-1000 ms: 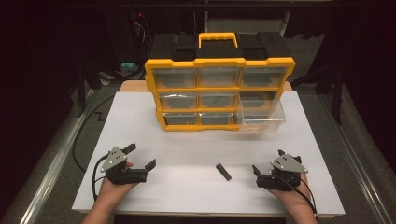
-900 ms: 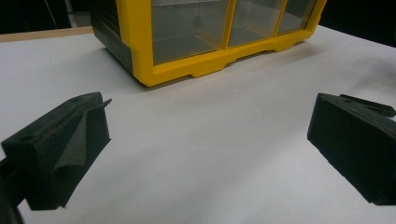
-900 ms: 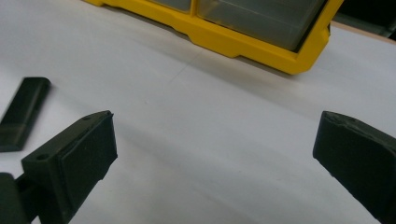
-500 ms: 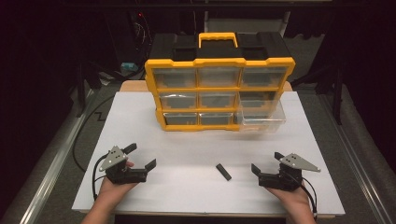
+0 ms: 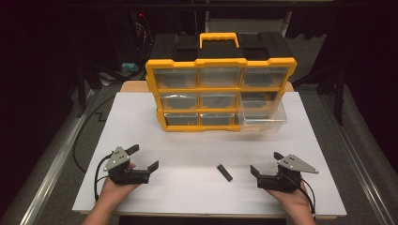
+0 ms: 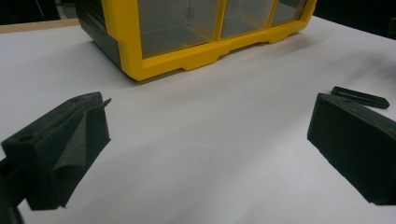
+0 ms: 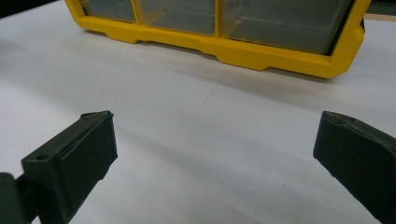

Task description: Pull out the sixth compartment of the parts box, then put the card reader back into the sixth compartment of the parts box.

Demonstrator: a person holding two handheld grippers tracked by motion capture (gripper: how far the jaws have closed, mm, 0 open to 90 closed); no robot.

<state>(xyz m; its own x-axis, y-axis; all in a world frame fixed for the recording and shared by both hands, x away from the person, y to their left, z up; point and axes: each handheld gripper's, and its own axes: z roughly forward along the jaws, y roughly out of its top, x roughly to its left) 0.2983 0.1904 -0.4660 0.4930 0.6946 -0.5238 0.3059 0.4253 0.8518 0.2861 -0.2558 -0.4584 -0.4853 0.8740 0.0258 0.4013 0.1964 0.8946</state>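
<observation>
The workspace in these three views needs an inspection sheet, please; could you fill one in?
Surface: white table top, flat, bare at the front.
Job's things: yellow drawer organiser upright at the back; its bottom right clear drawer pulled out; small black bar lying loose between the grippers.
Clutter: nothing seen.
Grippers: left gripper open, nothing between its jaws; right gripper open, nothing between its jaws; both held low near the front edge.
Cables: black cable loops from the left gripper.
Surroundings: dark, metal rails along both sides.
</observation>
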